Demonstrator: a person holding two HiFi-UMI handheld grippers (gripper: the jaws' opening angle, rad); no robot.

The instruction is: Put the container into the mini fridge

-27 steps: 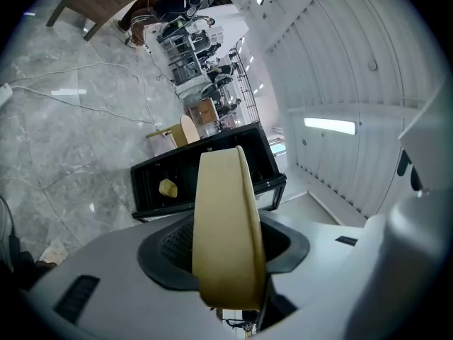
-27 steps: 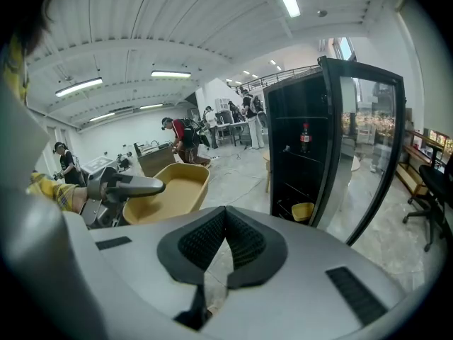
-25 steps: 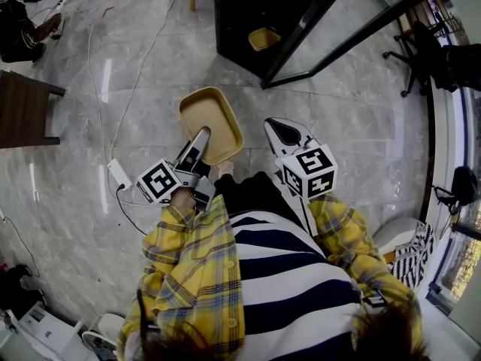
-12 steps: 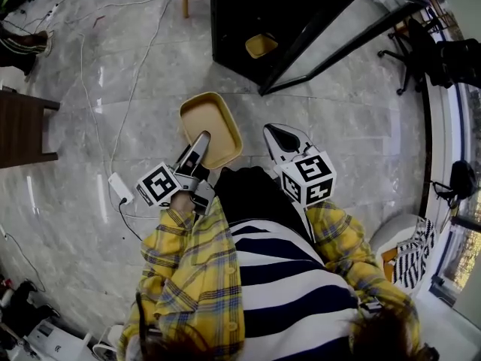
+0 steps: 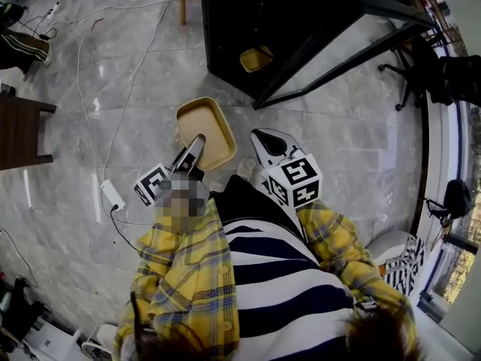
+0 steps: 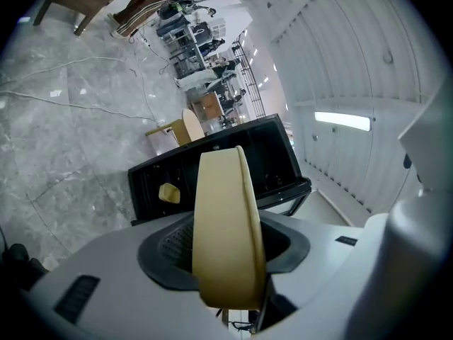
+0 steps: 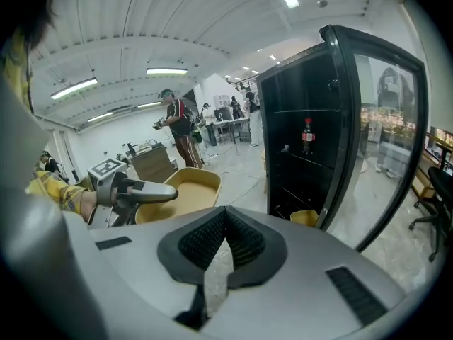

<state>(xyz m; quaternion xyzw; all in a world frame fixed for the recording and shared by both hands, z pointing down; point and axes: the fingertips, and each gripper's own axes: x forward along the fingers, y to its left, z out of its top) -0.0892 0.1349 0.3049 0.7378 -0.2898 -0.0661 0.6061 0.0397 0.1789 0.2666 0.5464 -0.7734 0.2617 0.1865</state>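
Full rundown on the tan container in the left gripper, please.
The container is a tan, shallow, rounded-rectangular tray with a raised rim. It looks like matte plastic and is empty. The left gripper clamps its near rim, with one jaw lying over the inside and the other beneath it. Nothing else touches it. It is carried in the air, opening upward, short of the open fridge.
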